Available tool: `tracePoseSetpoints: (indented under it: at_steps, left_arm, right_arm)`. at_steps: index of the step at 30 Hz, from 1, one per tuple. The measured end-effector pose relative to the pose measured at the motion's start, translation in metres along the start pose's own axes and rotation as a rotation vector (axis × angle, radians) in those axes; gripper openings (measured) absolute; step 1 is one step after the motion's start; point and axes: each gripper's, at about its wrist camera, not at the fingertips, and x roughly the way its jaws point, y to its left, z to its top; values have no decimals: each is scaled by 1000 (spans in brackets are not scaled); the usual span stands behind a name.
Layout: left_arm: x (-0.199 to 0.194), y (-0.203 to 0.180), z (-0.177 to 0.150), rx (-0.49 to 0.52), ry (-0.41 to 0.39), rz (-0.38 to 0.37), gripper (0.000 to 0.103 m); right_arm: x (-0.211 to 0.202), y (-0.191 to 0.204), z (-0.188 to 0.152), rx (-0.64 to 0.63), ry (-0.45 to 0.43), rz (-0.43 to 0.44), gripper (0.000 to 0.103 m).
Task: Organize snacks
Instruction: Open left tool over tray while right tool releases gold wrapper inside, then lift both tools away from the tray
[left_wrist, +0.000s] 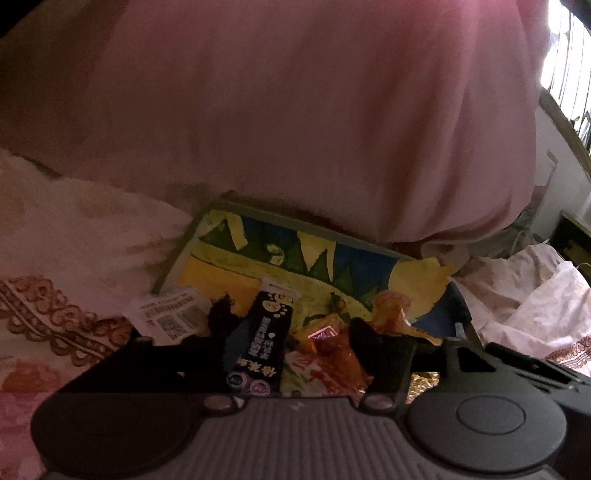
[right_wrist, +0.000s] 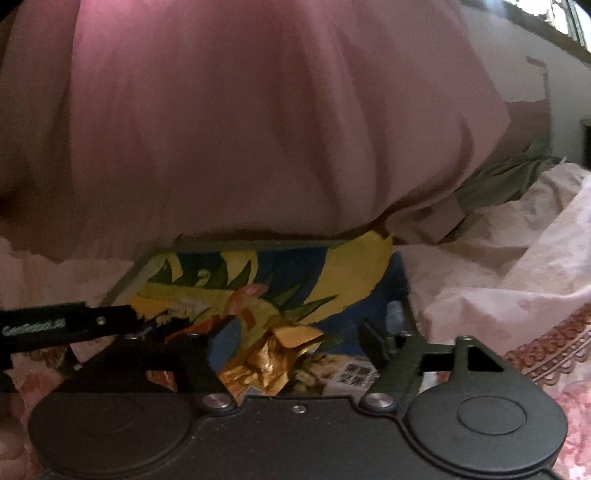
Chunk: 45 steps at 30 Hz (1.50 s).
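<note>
A flat board (left_wrist: 236, 262) with a green rim and a yellow, blue and green picture lies on the bedding and carries the snacks. In the left wrist view my left gripper (left_wrist: 291, 317) stands open over a black packet (left_wrist: 258, 332) and an orange packet (left_wrist: 328, 350), both lying between its fingers. A white packet with a QR code (left_wrist: 173, 317) lies just left of it. In the right wrist view my right gripper (right_wrist: 288, 334) is open too, with a crumpled gold wrapper (right_wrist: 266, 362) under the gap. A torn yellow packet (right_wrist: 354, 269) lies beyond it, and a printed packet (right_wrist: 340, 373) lies near its right finger.
A person's pink garment (left_wrist: 295, 110) fills the upper half of both views, right behind the board. Pink and white patterned bedding (right_wrist: 517, 295) surrounds the board. The left gripper's black body (right_wrist: 55, 325) reaches in from the left of the right wrist view.
</note>
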Motion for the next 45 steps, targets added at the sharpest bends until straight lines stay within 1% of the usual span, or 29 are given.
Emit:
tracePoseSetpoints:
  at_steps: [1,3,4,5,6,7,8,12,16,21,24,30,34,39,42,45]
  left_arm:
    - [-5,0,1,3,-8,6,81]
    - [-19,1,3,9,-35,28,89]
    - [-25,2,4,14,-45,35,92]
    - [-34,2,5,23,-56,45,94]
    - [-41,3,6,29,-66,56,99]
    - [-47,4,7,35,-79,67,101]
    - [-55,5,8,39,-93,79,102]
    - [-82,-2,10,71,-120,114,102]
    - [-108,-6,-1,58,-141,130,103]
    - [-138,-15,-23,78,-119,162,103]
    - [-155,-20,-37,85,-114,180,103]
    - [-191,-22,-68,88,-99,235,103]
    - [-212,-20,-86,70,-69,279,103]
    - [-236,-15,-106,23,-40,335,103]
    - [-249,-10,-117,-25,-37,355,103]
    - [-262,-7,-122,-60,-50,371,103]
  right_arm:
    - [-6,-1,2,6,-9,0,80]
    - [-20,-3,4,12,-30,0,87]
    - [-27,-4,6,12,-41,0,89]
    - [-35,-4,7,9,-54,0,94]
    - [-42,-4,8,4,-68,2,97]
    - [-50,-3,9,-4,-81,6,99]
    - [-58,-2,10,-14,-95,10,101]
    - [-89,0,11,-33,-141,16,102]
    - [-118,0,2,-30,-154,29,102]
    - [-148,1,-12,-45,-156,34,102]
    - [-165,0,-21,-34,-152,37,102]
    - [-196,0,-42,-37,-125,38,102]
    - [-213,7,-57,-78,-95,33,102]
    - [-231,17,-72,-126,-73,20,102]
    - [-240,21,-78,-137,-66,29,102]
    - [-247,23,-83,-139,-53,28,102]
